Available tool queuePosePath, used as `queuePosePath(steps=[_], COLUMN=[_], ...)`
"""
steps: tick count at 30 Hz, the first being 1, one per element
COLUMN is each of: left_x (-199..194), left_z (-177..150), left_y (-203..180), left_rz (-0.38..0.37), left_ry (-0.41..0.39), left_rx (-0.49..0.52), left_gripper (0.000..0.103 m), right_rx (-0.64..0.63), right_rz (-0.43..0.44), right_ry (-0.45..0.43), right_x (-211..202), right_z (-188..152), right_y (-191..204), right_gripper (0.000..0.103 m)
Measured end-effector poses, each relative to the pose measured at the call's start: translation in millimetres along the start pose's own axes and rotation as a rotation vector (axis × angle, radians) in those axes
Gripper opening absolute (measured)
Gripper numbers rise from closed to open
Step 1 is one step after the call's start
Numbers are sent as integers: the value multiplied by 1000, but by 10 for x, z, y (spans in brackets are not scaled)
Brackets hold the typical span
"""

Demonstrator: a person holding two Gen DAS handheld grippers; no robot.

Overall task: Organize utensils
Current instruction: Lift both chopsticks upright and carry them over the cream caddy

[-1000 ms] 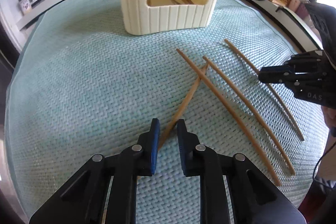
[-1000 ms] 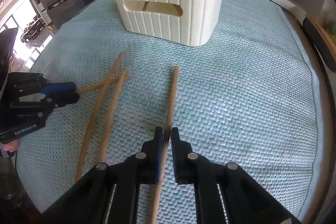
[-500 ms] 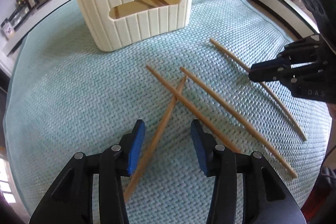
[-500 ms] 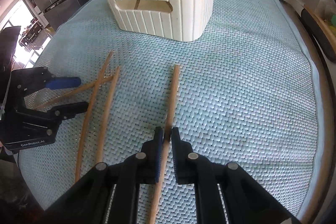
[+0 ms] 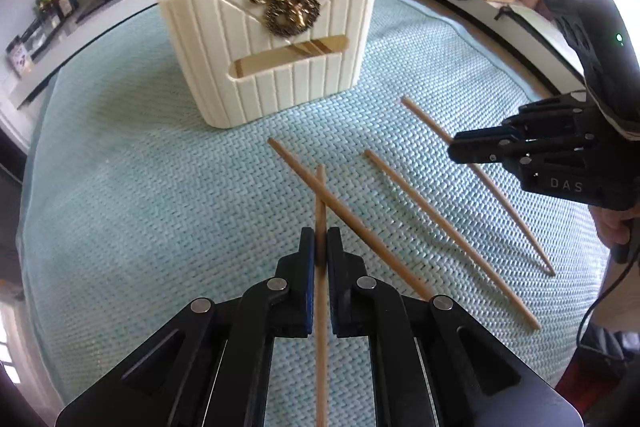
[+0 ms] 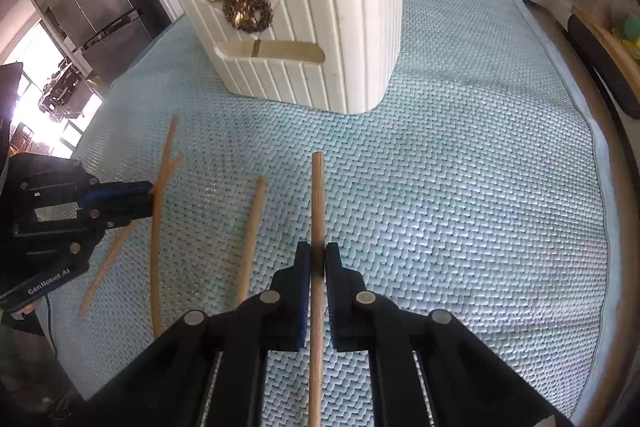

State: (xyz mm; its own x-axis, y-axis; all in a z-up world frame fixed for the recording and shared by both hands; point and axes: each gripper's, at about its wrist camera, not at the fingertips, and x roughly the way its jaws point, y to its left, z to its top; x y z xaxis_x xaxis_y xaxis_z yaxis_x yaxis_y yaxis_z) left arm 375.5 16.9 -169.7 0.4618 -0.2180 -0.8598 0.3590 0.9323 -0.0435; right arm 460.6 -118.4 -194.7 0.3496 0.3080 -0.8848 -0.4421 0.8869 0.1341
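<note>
The right gripper [image 6: 317, 259] is clamped on a slender light-wood chopstick [image 6: 317, 195] that runs forward between its blue-padded black jaws toward the cream ribbed plastic utensil holder [image 6: 320, 39] bearing a gilt stag emblem. The left gripper [image 6: 149, 201], at the left edge, has just closed on another chopstick [image 6: 104, 267]. Two further chopsticks [image 6: 252, 235] lie on the pale teal woven mat [image 6: 460, 187].

pale aqua woven cloth mat [image 5: 160, 211]: rough, matt | slim tan wooden chopsticks [image 5: 448, 235]: smooth | ribbed cream plastic utensil holder [image 5: 272, 47]: satin, brassy metal emblem [image 5: 292, 11]
</note>
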Motion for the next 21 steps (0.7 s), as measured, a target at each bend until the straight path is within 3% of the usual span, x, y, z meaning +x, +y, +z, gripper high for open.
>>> queuePosePath(steps=[4,6,12,17,19,21], left_x=[-333,-431,-530,-589,-612,-651], left_z=[-46,-23,28,43,69,101], left_y=[80,52,-65,27,7,-31], left_rz=[-4,5,161,236,300,296], left_ry=[-63,-57,-35,-88,-118,-158], left_rx=[-43,-35,58,15,20,23], left_gripper=[4,4,4,4,4,4], right_rx=[17,31,48,60,60,60], right_rz=[13,18,22,21,16,18], right_ry=[-105,-155,-257,-351,-386,-408], right_x=[-415,-631,-1041,-1271,-1364,-1414], right_z=[-42,-55,-206,-422,-471,-432], right_y=[-27,-3,46,-41,-7,-11], right_gripper=[8,8,8,8,8,8])
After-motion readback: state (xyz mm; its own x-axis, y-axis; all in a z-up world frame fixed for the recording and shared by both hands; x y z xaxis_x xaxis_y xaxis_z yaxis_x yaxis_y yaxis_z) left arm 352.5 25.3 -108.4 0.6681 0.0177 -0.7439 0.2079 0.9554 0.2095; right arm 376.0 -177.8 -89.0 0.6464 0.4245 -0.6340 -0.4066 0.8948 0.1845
